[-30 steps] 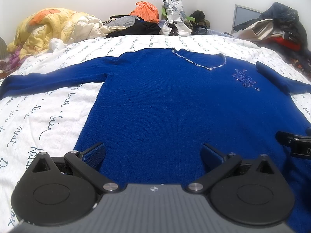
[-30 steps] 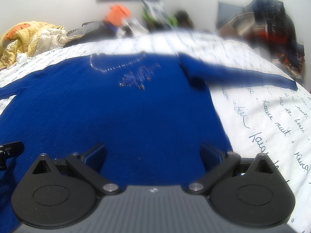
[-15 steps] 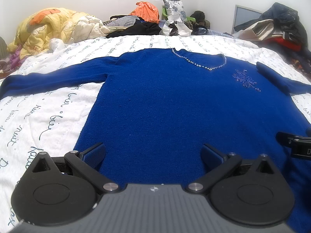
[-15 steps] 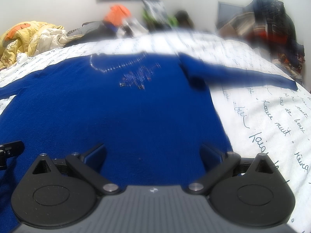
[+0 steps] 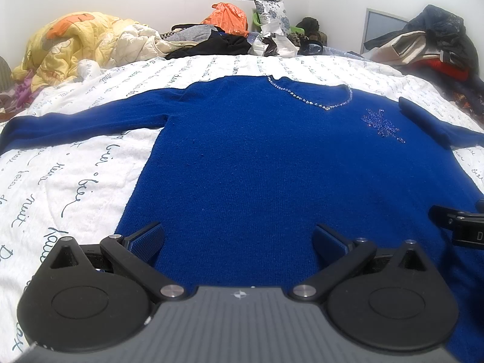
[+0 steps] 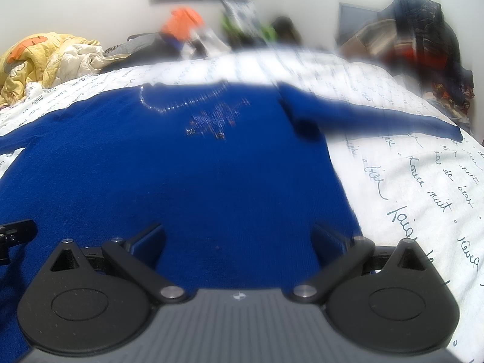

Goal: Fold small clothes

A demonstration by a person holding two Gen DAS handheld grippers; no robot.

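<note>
A royal-blue knit sweater (image 5: 272,163) lies face up and spread flat on the bed (image 5: 75,181), on a white quilt printed with script, both sleeves stretched out to the sides and the hem nearest the cameras. The left gripper (image 5: 237,239) hovers low over the hem toward the sweater's left side, its fingers (image 5: 146,239) spread wide with nothing between them; the right gripper (image 6: 237,239) sits likewise over the other hem corner, fingers (image 6: 328,237) wide and empty. The knit looks soft, limp and fairly thick, so it should drape and sag once lifted, and probably grips the quilt rather than slides. The beaded neckline (image 5: 311,101) and the sequin motif (image 5: 379,124) look snag-prone and are best left alone. Sensible holds are the two hem corners, pinching both layers together, or a sleeve cuff (image 6: 447,128) and shoulder seam for folding the sleeves inward first.
</note>
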